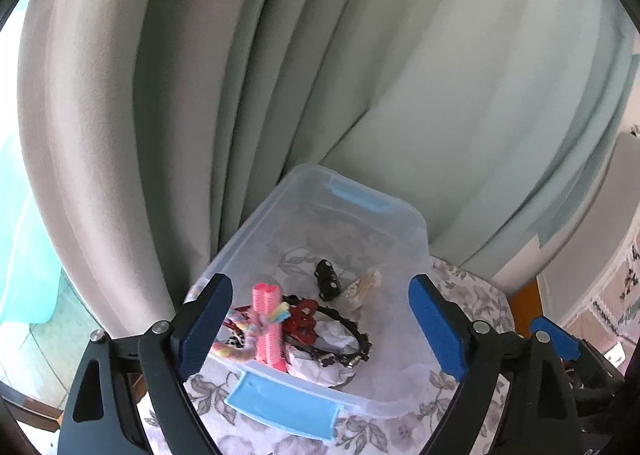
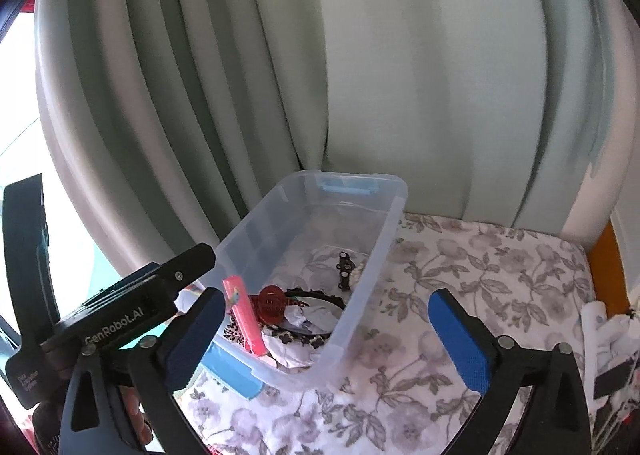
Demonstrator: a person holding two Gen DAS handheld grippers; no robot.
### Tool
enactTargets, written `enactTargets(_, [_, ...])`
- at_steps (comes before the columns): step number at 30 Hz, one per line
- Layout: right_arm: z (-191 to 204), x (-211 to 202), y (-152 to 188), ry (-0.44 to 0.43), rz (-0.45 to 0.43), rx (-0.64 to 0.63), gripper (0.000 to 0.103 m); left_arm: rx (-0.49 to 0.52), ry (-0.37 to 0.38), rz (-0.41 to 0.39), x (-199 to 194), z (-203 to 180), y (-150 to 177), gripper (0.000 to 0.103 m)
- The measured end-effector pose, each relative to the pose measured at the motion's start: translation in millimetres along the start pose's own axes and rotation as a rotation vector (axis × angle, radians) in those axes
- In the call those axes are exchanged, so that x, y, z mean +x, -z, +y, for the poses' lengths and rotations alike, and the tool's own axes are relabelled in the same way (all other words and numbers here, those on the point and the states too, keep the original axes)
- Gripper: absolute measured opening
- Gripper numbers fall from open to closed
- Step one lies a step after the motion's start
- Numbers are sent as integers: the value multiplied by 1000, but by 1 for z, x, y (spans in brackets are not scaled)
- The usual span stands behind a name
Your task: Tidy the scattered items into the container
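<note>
**Mira:** Blue pads on the left gripper [image 1: 316, 329] sit nearest the lens, spread wide with nothing pinched between them. They straddle the near end of the clear container [image 1: 404, 395], so I judge that hand has nothing left to hold.

**Tom:** And the right gripper [image 2: 342, 339]?

**Mira:** Also gaping, gripping nothing. Its left finger hangs over the container's near corner, its right finger over the floral tablecloth [image 2: 500, 275]. Both point down into the bin, which suits dropping things in from above.

**Tom:** Where are the scattered items?

**Mira:** Inside the container, bunched at its near end. Pink hair rollers [image 1: 269, 325] stand propped against the near wall, with a pastel scrunchie [image 1: 276, 315] wound round them. Just right of those lies a red claw clip [image 1: 302, 315], then a black headband [image 1: 352, 339] curving over crumpled white tissue [image 1: 320, 367]. Farther in sit a small black clip [image 1: 328, 279] and a pale clip [image 1: 364, 283], though the blur leaves me unsure what that last one is.

**Tom:** Anything left outside?

**Mira:** Cloth right of the bin looks bare, so the tidying seems nearly done. At the far right edge lies something white [image 2: 600, 323], possibly unrelated. Blue latches [image 1: 288, 411] hang open, perhaps awaiting a lid.
</note>
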State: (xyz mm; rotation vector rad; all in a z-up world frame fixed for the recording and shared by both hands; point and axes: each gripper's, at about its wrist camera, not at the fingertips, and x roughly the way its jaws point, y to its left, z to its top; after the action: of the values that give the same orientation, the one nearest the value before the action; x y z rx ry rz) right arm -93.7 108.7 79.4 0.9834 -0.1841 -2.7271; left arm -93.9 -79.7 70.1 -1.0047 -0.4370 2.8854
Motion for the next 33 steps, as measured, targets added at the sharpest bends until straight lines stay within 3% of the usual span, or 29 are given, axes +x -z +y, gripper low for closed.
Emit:
enactTargets(6, [-15,-17,9,60,1,52,103,68,14,21,-5,-16,5,103])
enactTargets(17, [-39,-43,21,183,37,137,103,169,6,74,-11,-46,14,103])
enactTargets(33, [-45,-58,26,228,78,185,103,252,-29,135,-17,-59,14,103])
